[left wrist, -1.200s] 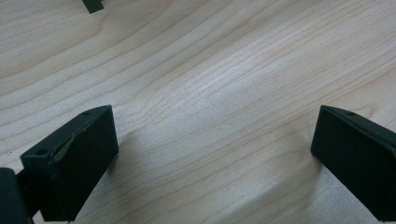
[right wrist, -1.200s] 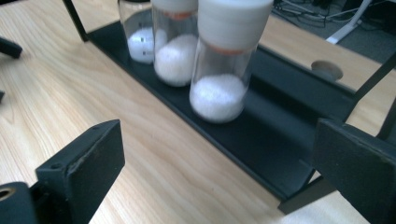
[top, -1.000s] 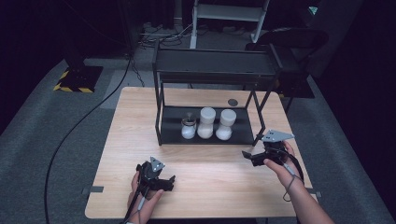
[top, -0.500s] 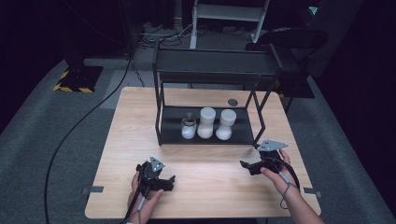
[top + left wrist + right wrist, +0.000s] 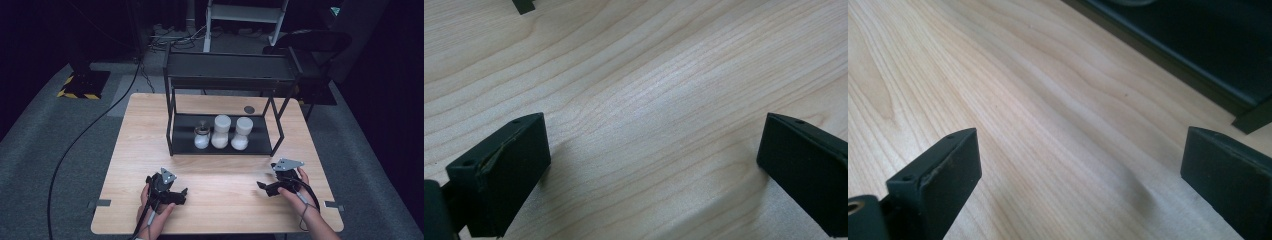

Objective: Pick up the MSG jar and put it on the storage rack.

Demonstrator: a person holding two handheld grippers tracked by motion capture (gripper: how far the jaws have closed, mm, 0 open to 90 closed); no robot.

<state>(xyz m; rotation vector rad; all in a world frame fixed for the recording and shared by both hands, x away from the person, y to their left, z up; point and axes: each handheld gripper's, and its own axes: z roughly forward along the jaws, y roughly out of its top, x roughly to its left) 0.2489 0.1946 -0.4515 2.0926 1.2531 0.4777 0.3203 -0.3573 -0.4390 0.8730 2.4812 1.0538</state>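
Note:
Both grippers rest low over the wooden table (image 5: 225, 170) near its front edge. My left gripper (image 5: 181, 196) is open, and the left gripper view has its jaws spread wide over bare wood (image 5: 654, 170). My right gripper (image 5: 264, 187) is open too, pointing left, a little in front of the black rack's right leg; in its own view (image 5: 1080, 175) nothing sits between the jaws. A black two-tier rack (image 5: 227, 75) stands mid-table. On its lower shelf stand a small glass jar (image 5: 201, 137) and two white jars (image 5: 221, 131) (image 5: 241, 133).
A small dark round disc (image 5: 249, 109) lies on the table behind the rack. The rack's base edge (image 5: 1168, 55) crosses the top right of the right gripper view. Black cables trail over the grey floor (image 5: 75, 150) at the left.
My right gripper has come toward the table's front edge and slightly left, away from the rack. The left gripper has stayed put.

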